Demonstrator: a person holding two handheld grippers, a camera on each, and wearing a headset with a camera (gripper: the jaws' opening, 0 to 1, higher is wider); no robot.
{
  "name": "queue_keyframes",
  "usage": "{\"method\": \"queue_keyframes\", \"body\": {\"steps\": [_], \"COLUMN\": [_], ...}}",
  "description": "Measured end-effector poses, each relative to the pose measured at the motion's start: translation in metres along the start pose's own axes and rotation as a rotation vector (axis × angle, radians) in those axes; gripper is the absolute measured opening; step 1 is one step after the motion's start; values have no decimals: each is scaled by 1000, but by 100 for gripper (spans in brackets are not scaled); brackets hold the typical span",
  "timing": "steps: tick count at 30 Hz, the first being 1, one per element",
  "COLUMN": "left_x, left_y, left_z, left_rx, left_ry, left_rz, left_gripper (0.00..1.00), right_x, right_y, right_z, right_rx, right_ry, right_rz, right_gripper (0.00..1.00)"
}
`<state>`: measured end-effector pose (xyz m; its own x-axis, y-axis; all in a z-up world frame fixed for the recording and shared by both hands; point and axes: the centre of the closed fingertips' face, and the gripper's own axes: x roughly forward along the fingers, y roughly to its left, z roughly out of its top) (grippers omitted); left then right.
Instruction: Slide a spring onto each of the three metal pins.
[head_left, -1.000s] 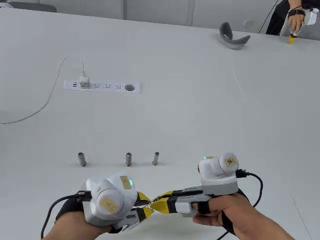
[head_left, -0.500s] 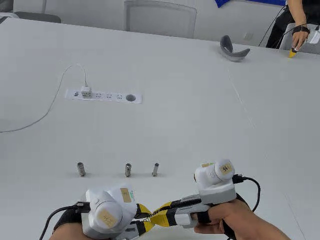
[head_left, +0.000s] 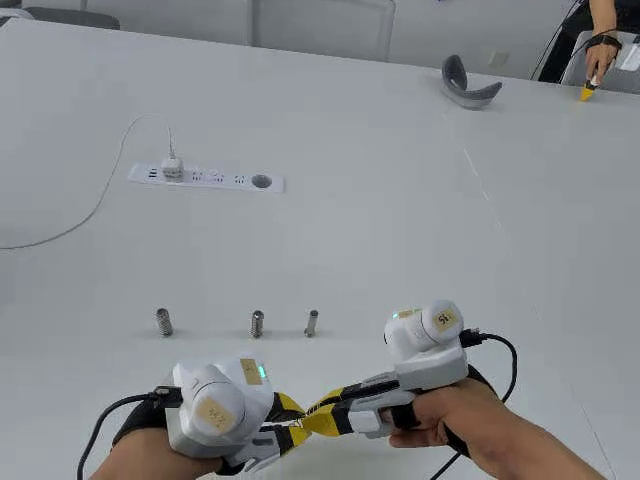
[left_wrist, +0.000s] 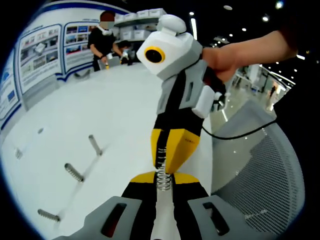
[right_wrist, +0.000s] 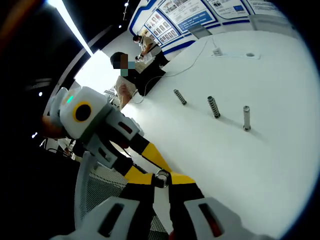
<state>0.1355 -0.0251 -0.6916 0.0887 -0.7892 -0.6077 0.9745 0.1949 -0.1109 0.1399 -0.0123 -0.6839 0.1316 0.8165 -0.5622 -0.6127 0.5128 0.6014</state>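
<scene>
I counted two of the three as done. The left pin (head_left: 164, 321) and the middle pin (head_left: 257, 323) stood upright on the table (head_left: 400, 200), each sleeved: the left spring (right_wrist: 179, 97) and the middle spring (right_wrist: 213, 107) showed their coils clearly in the right gripper view. The right pin (head_left: 311, 322) stood just beside the middle one, and its shank was smooth and bare.

The third spring (left_wrist: 160, 165) was not on the table. It hung in the air between my two tools, low and near me, well short of the row of pins. The left gripper (left_wrist: 161, 182) had its jaws drawn in narrow on one end of the spring. The right gripper (right_wrist: 161, 179) met it nose to nose, jaws likewise pinched in around the other end, where I could see the wire ring end-on between the yellow tips. I judged this to be a pass from one tool to the other, or a re-grip to square the spring up. I could not tell which tool bore the load.

What remained, as I read it, was one release, a carry forward to the right pin, and the slide down over its tip
</scene>
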Motion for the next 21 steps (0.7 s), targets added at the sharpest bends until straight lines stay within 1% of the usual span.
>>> {"method": "queue_keyframes", "body": {"steps": [6, 7, 12, 21], "left_x": [-1, -1, -1, -4], "left_y": [0, 1, 1, 5], "left_z": [-3, -5, -8, -15], "left_rx": [-19, -20, -42, -76], "left_ry": [2, 8, 4, 8], "left_rz": [5, 8, 7, 26], "left_gripper": [13, 13, 16, 21], "right_x": [0, -1, -5, -9], "right_y": [1, 0, -1, -12], "right_z": [-1, 0, 0, -2], "right_rx": [2, 3, 10, 23], "right_ry": [-5, -8, -15, -21], "right_rz": [-2, -5, -14, -55], "right_gripper": [12, 12, 12, 12]}}
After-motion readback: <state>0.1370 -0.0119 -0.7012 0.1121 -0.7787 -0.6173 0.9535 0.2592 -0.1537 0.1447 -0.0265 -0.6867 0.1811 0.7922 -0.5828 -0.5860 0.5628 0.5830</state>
